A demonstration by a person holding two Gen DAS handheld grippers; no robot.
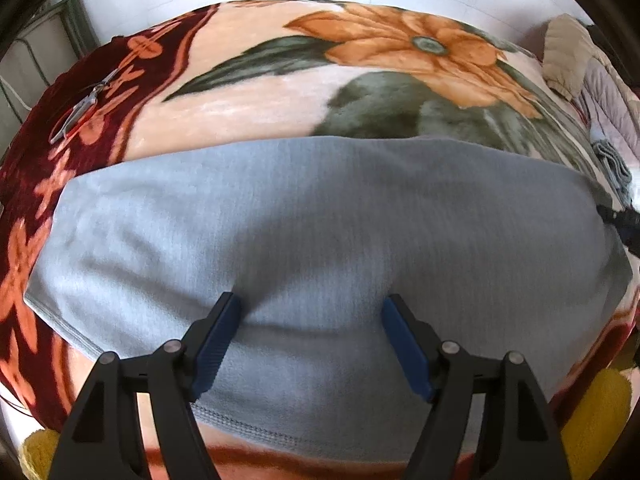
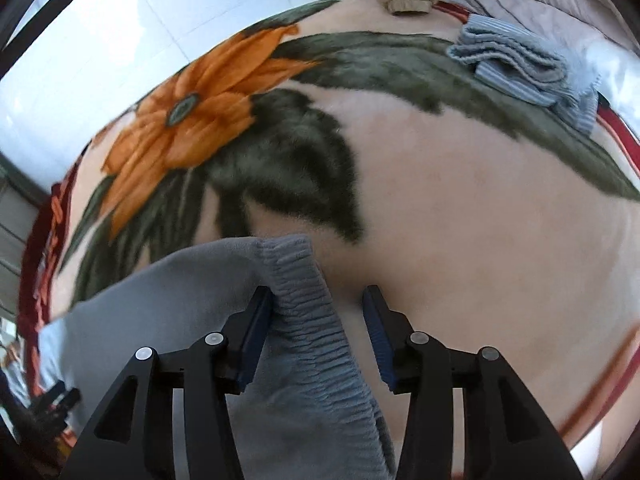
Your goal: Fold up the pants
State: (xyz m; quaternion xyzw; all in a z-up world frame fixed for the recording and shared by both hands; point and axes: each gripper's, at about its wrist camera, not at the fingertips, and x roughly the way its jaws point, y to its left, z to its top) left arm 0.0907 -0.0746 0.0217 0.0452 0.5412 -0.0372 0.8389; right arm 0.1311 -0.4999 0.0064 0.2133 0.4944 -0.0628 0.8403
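Scissors were seen lying on the dark red border of the floral blanket, well to the left of the pants and beyond them. The grey-blue pants were spread flat across the near part of the blanket on the bed, folded into a broad panel with a stitched hem at the near edge. The left gripper was held over the near middle of the pants, its fingers spread wide apart, tips just at the cloth, with nothing clamped. At the right end of the pants, the ribbed waistband was found between the parted fingers of the right gripper; the left pad lay against the fabric, the right pad stood clear of it, so nothing was gripped. Beyond the pants to the right, a folded blue garment was noted. A loosened fold was judged the likely risk: plush blanket pile could drag the fabric, or an open finger could snag the waistband on withdrawal.
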